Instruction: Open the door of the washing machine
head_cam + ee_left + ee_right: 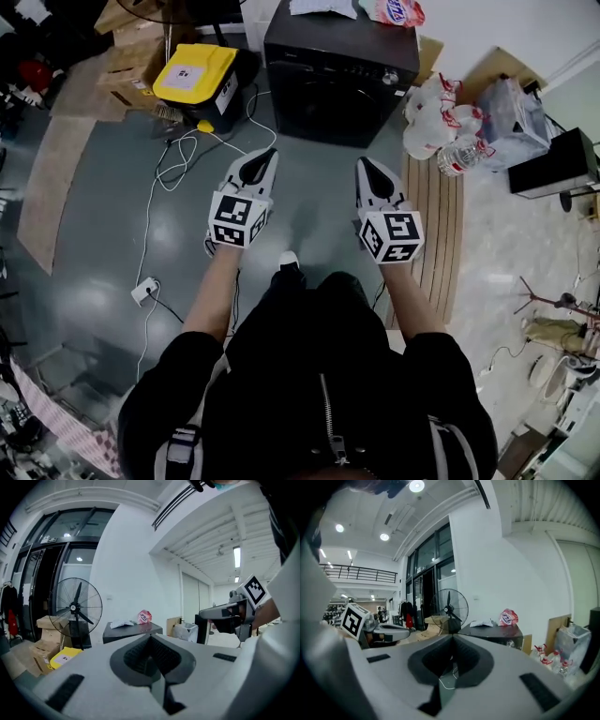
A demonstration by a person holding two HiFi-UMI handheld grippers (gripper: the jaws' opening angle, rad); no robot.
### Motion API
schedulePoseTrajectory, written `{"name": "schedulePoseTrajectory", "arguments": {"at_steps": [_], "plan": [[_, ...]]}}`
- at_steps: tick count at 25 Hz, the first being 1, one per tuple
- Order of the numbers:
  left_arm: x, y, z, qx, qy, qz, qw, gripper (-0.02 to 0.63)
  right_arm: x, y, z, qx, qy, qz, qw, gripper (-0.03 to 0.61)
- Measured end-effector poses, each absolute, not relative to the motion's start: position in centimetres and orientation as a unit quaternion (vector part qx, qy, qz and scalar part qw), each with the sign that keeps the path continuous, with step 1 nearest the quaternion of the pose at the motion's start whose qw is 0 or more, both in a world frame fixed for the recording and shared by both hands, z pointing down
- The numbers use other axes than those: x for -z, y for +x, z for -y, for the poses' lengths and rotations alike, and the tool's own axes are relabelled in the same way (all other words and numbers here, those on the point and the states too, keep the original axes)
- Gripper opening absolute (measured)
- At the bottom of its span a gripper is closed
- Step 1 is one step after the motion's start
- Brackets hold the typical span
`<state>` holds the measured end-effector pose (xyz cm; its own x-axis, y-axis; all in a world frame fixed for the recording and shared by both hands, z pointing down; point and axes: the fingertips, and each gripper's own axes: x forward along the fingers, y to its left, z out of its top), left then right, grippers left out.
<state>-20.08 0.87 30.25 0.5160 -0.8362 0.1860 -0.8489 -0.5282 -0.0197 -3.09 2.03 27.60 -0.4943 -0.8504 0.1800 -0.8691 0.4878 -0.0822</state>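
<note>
Jacket [309,375]: black, the person's own, below both forearms.
Left gripper [268,153]: jaws together, nothing held.
Right gripper [362,162]: jaws together, empty.
Washing machine [339,56]: dark, straight ahead on the floor, well apart from both tips.
Door [328,108]: closed.
Better placed: the right gripper faces the door, while the left points at the machine's left edge.

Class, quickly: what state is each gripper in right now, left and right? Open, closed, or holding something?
Left gripper: closed, holding nothing.
Right gripper: closed, holding nothing.
</note>
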Motion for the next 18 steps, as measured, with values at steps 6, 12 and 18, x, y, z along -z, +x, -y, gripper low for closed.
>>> {"name": "schedulePoseTrajectory", "arguments": {"at_steps": [6, 12, 18], "plan": [[-31.2, -21.2, 5.9, -0.1, 0.879, 0.465, 0.032, 0.002, -28.0, -3.4, 2.9, -0.087, 0.529, 0.842, 0.049, 0.003], [-32.4, -21.2, 13.0, -0.094, 0.892, 0.441, 0.03, 0.002, -29.9, -3.3, 9.4, -0.098, 0.539, 0.835, 0.048, 0.003], [-34.5, -21.3, 22.1, -0.091, 0.889, 0.447, 0.03, 0.003, -31.6, -3.1, 18.2, -0.099, 0.536, 0.837, 0.053, 0.004]]}}
